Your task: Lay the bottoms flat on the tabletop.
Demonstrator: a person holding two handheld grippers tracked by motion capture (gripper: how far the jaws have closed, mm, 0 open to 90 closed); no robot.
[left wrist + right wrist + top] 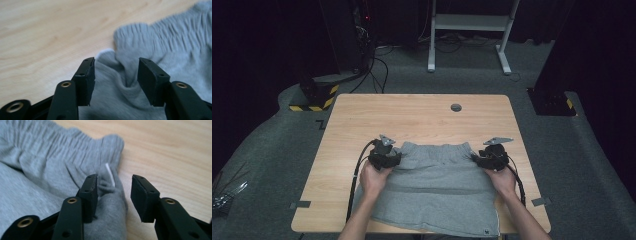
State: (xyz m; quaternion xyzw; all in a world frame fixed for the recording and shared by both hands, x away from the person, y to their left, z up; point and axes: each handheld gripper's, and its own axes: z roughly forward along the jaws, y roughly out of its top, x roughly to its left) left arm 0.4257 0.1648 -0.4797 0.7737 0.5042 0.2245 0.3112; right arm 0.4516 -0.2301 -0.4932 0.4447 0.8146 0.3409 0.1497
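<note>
- Currently grey knit shorts (437, 190) lie flat on the wood-grain worktop (362, 115), ribbed elastic waistband ahead of both jaws.
- Left gripper (116, 75): jaws spread, soft fabric ridge between, unpinched.
- Right gripper (113, 195): jaws spread, bunched corner beside one pad.
- Shorts' hem cut off.

A pair of grey shorts (437, 190) lies spread flat on the wooden counter (362, 115), in its near half and slightly right of the middle. The gathered elastic waistband (437, 148) points to the far side; the leg hems lie at the near edge. A faint darker seam runs across the cloth, left to right. A small dark tag sits at the near right corner. At both waistband corners the soft jersey is bunched into raised folds, and a white label peeks out at the right one.
</note>
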